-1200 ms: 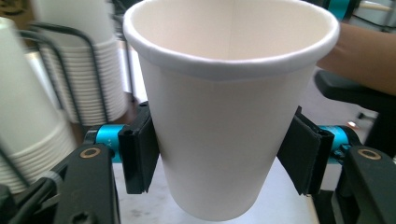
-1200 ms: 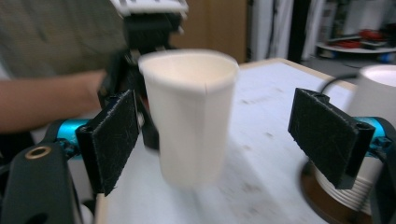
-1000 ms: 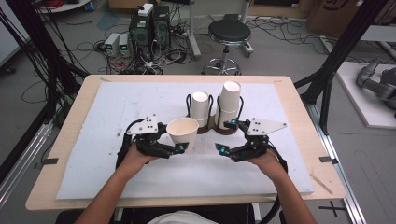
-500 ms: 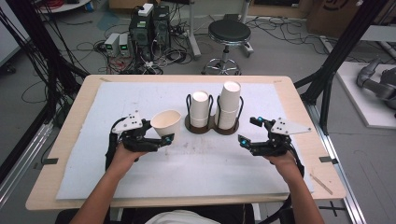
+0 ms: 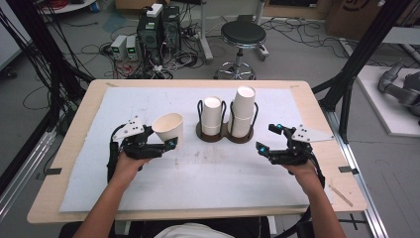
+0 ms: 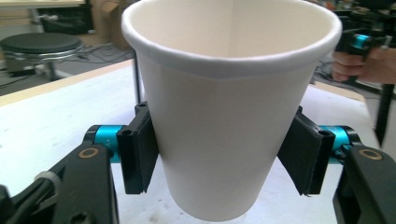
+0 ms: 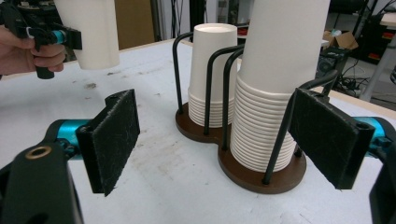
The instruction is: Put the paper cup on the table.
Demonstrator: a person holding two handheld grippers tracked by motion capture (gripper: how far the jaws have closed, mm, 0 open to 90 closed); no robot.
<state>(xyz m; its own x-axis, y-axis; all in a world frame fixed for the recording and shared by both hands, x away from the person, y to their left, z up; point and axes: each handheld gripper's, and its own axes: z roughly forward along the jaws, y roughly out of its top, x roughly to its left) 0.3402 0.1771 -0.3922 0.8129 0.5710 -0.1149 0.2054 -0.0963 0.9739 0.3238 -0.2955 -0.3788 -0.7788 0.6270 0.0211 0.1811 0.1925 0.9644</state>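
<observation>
While my left gripper [image 6: 219,154] clasps the paper cup [image 6: 229,107] by its lower wall, pads pressing on both sides, the cup hangs upright above the white mat [image 5: 198,183], left of the cup holder [image 5: 225,133] — well apart from it; its jaws have just been easing slightly wider, cup between them; my right gripper [image 7: 219,144] stands wide apart and empty, near the taller stack [image 7: 271,93]; judged: cup already pulled free — setting it down remains.
</observation>
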